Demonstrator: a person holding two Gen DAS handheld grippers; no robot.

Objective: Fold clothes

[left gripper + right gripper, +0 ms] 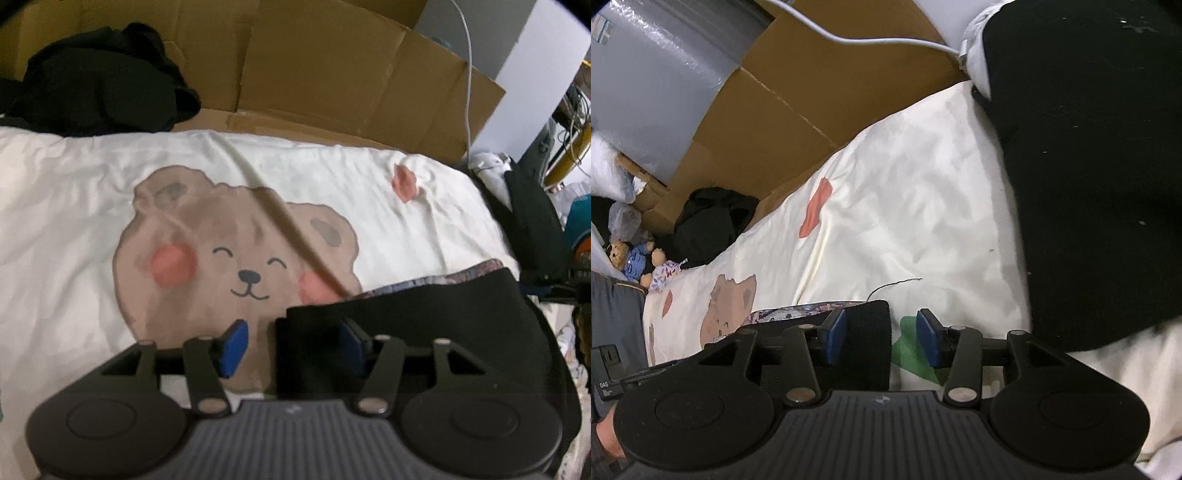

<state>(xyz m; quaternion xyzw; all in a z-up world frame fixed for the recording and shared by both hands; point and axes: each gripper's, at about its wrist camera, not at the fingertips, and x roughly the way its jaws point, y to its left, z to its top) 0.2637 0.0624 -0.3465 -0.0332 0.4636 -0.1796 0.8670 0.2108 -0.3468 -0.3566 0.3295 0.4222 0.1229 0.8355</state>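
Note:
A folded black garment [424, 314] with a patterned lining edge lies on the white bear-print bedsheet [74, 206]. My left gripper [291, 347] is open over the garment's left end, its right blue pad on the black cloth and its left pad over the bear print. In the right wrist view the same garment [864, 332] lies under the left blue pad of my right gripper [882, 338], which is open with the garment's right edge between the pads. Neither gripper holds anything.
A crumpled black garment [99, 81] lies at the bed's far left against flattened cardboard [314, 66]. A large black cloth [1089, 166] covers the right side of the right wrist view. A white cable [879, 38] and teddy bears [631, 258] lie beyond the sheet [905, 192].

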